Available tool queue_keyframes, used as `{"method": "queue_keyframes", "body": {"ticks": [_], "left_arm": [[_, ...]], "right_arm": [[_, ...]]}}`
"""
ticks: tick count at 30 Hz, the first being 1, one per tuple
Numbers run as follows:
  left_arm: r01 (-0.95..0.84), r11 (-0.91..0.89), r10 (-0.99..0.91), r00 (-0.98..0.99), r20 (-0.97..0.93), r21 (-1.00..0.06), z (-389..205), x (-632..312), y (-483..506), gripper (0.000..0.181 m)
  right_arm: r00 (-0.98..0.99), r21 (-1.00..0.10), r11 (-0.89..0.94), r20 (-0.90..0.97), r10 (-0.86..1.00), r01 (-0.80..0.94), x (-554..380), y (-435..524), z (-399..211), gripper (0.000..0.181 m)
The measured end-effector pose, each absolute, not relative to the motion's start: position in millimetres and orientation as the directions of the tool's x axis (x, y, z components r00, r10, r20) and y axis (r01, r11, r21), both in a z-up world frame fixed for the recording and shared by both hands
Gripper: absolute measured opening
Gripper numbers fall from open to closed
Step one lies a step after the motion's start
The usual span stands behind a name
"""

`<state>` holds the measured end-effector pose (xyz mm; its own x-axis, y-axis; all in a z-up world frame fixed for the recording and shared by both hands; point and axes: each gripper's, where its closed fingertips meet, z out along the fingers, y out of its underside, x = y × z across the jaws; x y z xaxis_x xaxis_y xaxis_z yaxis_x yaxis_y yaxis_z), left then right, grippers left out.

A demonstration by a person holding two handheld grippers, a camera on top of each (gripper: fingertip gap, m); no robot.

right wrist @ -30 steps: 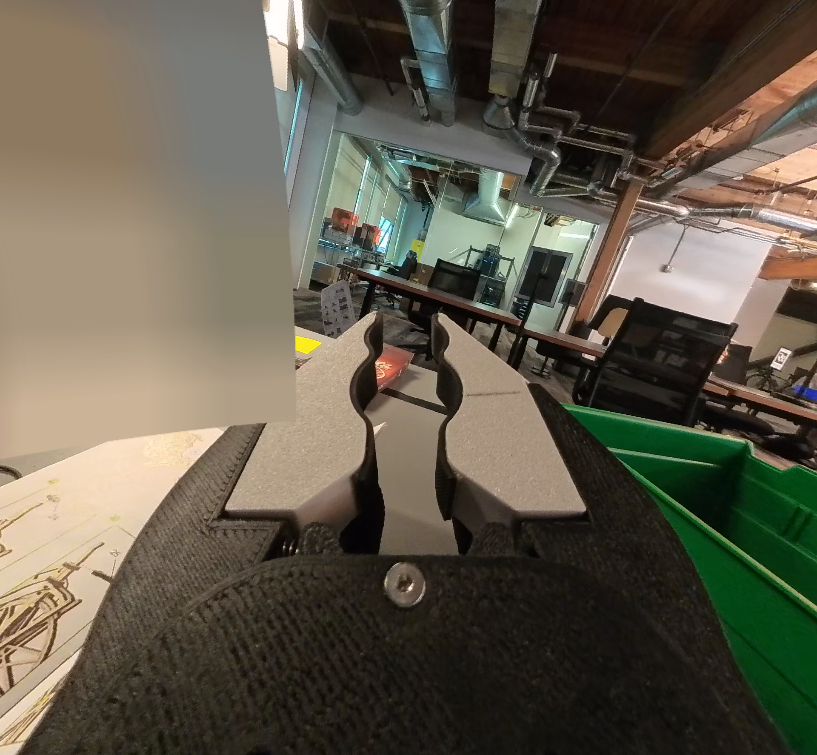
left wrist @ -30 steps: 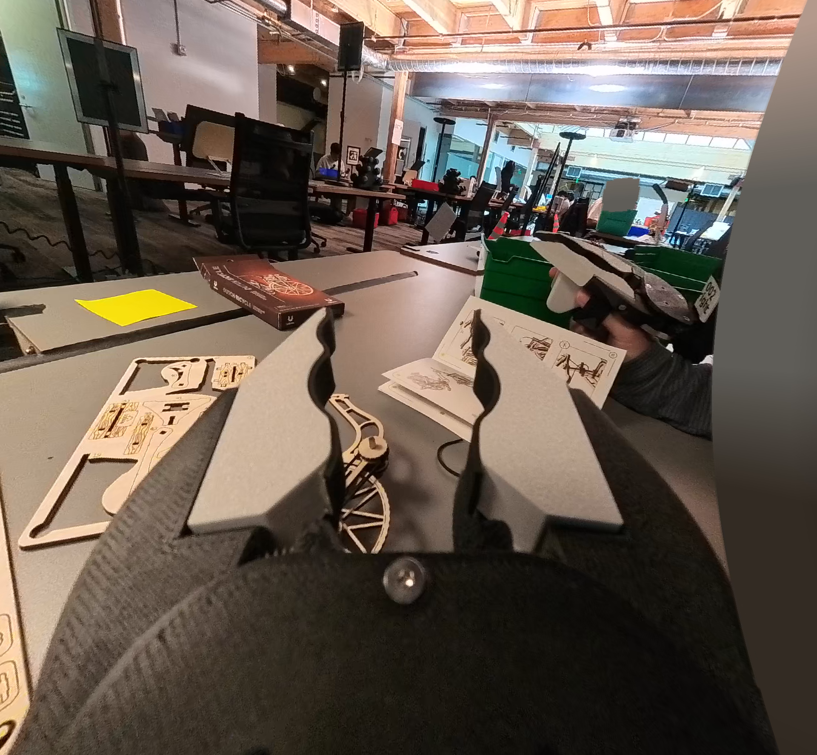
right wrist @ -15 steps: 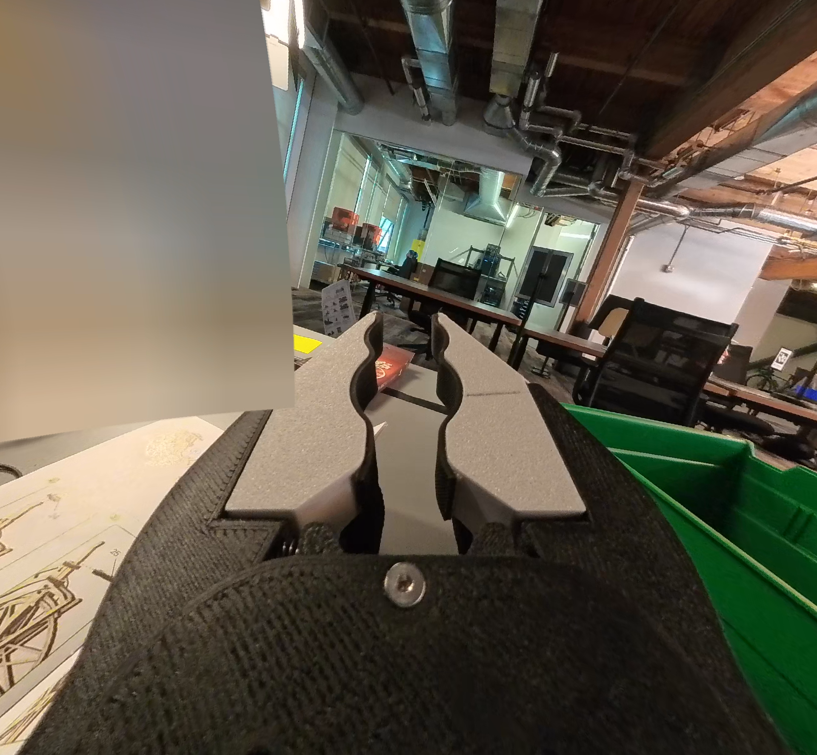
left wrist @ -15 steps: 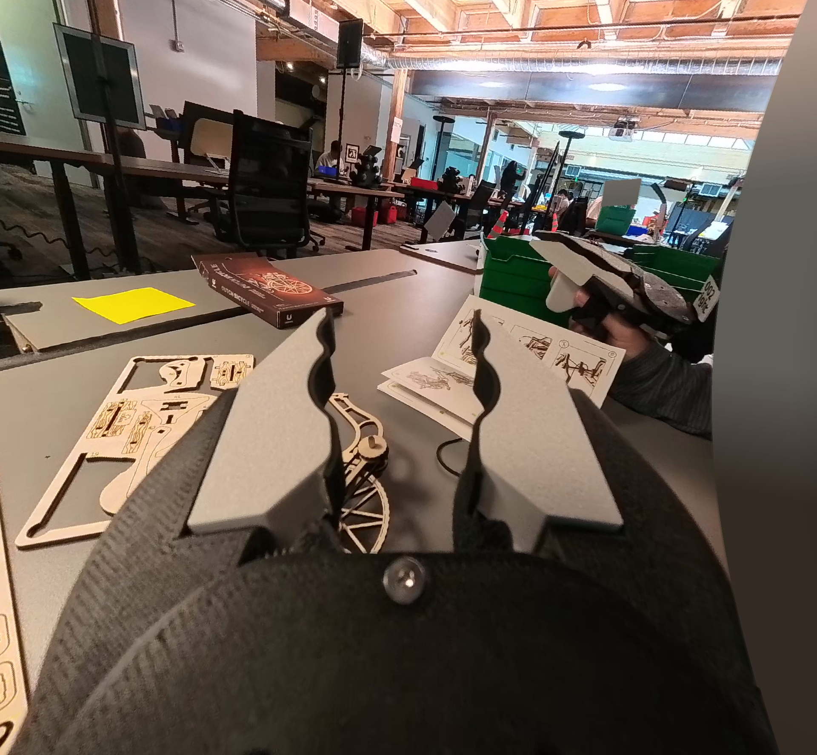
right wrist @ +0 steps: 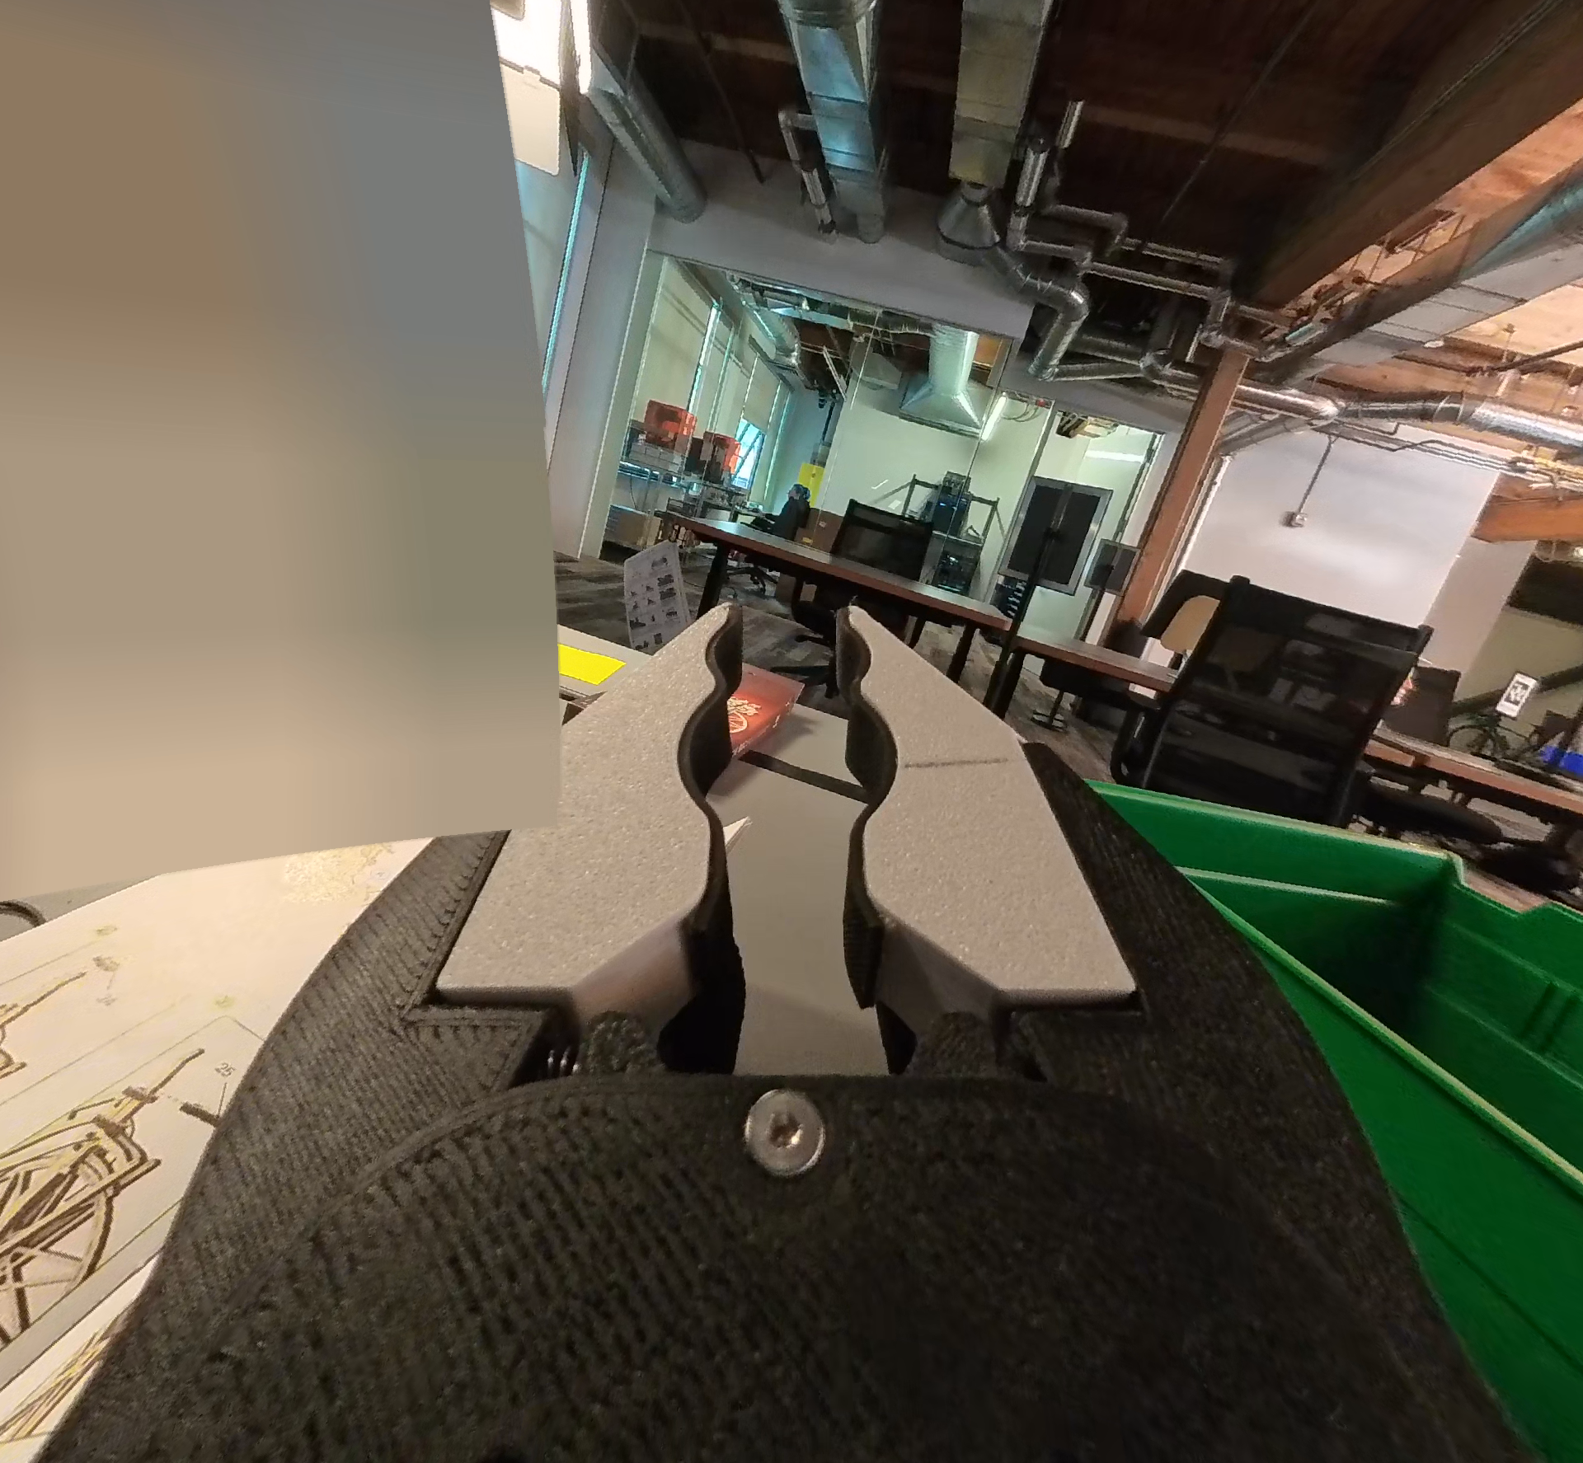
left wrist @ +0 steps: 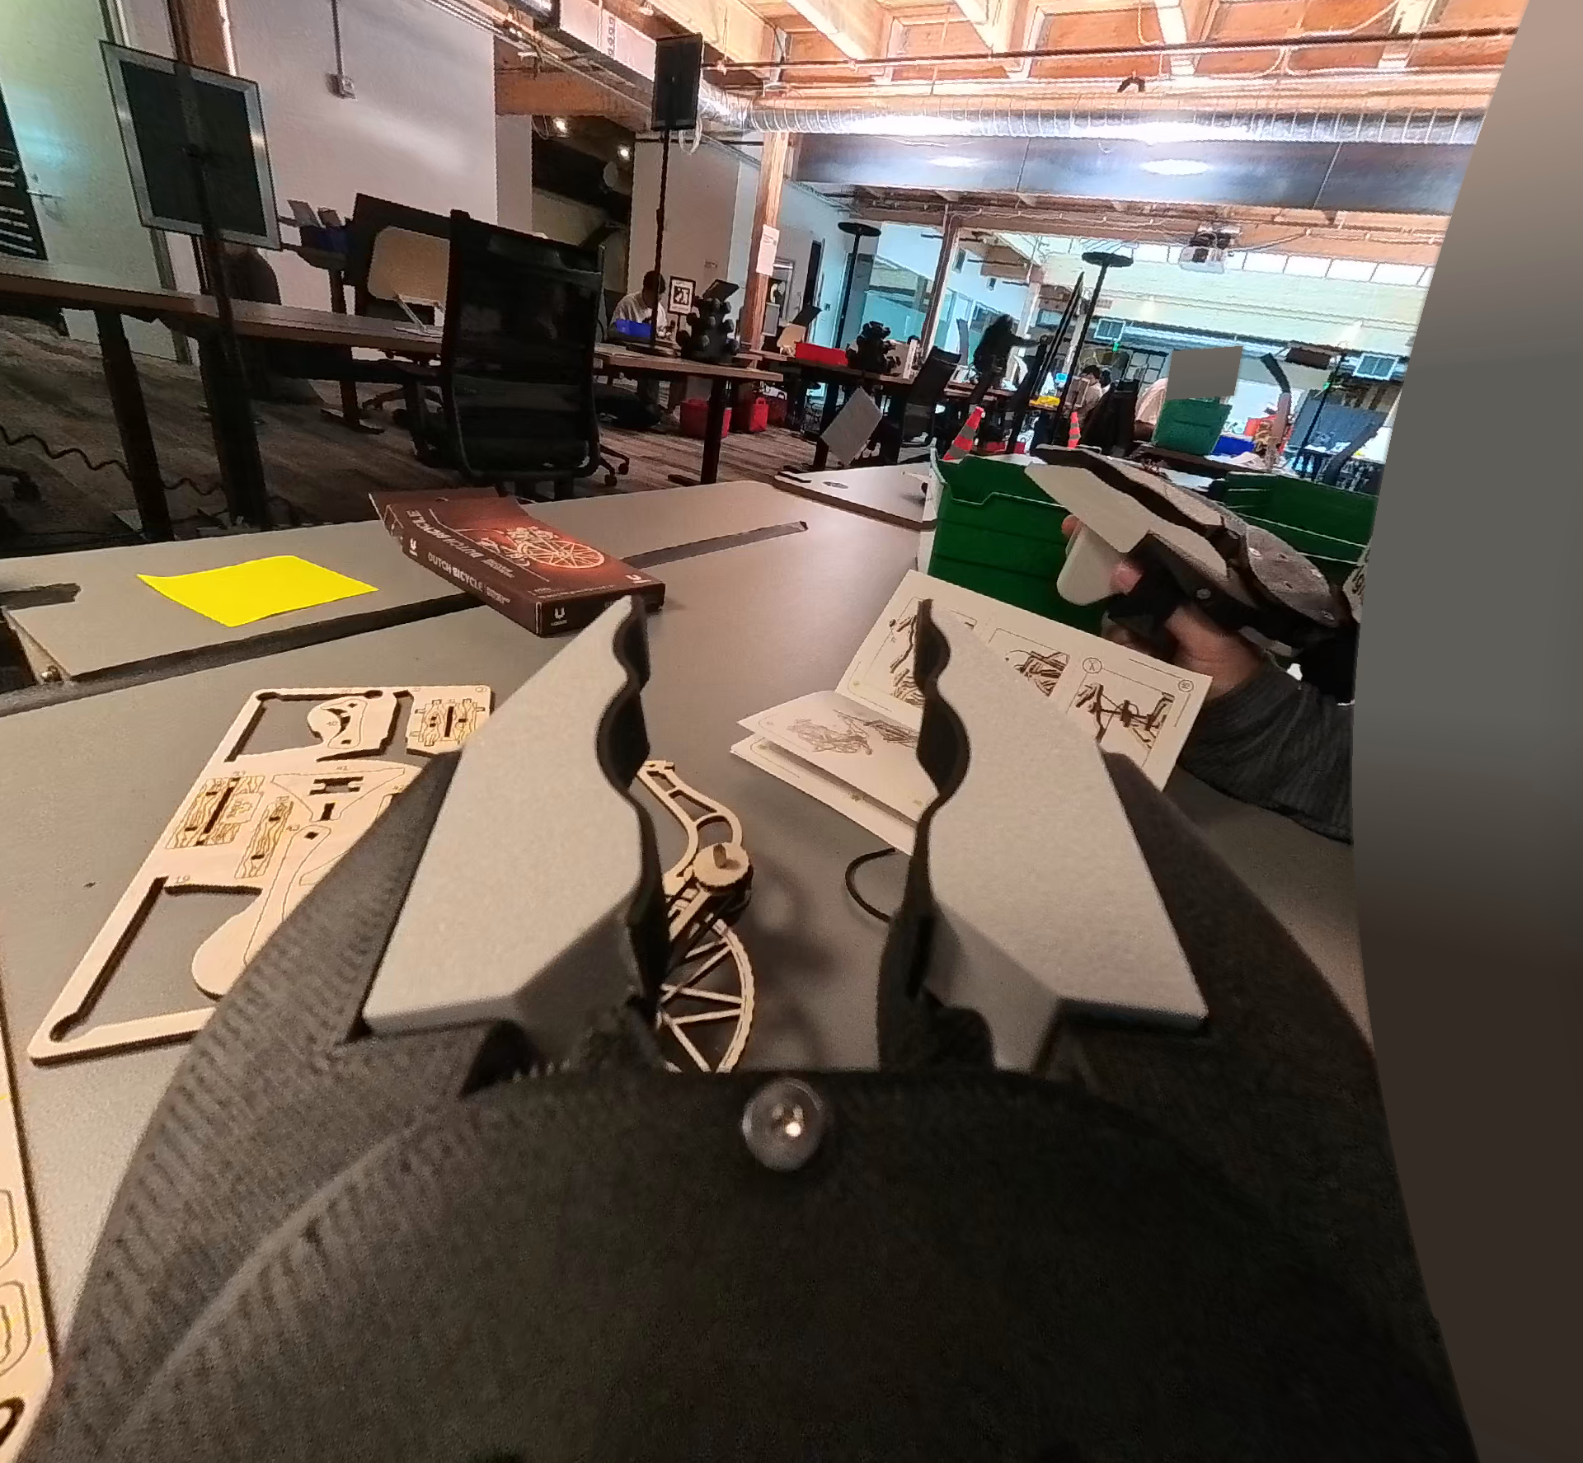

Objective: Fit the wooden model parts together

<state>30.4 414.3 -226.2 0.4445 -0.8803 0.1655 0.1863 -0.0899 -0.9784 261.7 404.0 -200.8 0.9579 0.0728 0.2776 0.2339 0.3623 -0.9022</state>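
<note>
A partly built wooden bicycle model, a spoked wheel with a curved frame arm, lies flat on the grey table. My left gripper is open and empty, hovering above the model, which shows between its fingers. A wooden parts sheet with several cut-outs lies to the left. My right gripper is narrowly open and empty, raised and pointing out across the room. It also shows in the left wrist view, held in a hand beside the green bin.
An open instruction booklet lies right of the model. A brown box and a yellow note lie farther back. A green bin stands at the right. A thin black cord lies by the booklet.
</note>
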Motion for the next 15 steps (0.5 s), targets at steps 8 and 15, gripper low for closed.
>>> {"method": "queue_keyframes", "body": {"ticks": [8,15], "left_arm": [[0.185,-0.088,-0.880,0.447,0.163,-0.979,-226.3,30.4,414.9,0.062],[0.191,-0.060,-0.874,0.463,0.144,-0.980,-223.1,28.6,415.2,0.062]], "right_arm": [[0.957,-0.901,0.365,0.279,0.074,0.235,261.2,403.7,-200.1,0.019],[0.951,-0.853,0.453,0.307,0.031,0.260,255.9,383.0,-174.4,0.020]]}}
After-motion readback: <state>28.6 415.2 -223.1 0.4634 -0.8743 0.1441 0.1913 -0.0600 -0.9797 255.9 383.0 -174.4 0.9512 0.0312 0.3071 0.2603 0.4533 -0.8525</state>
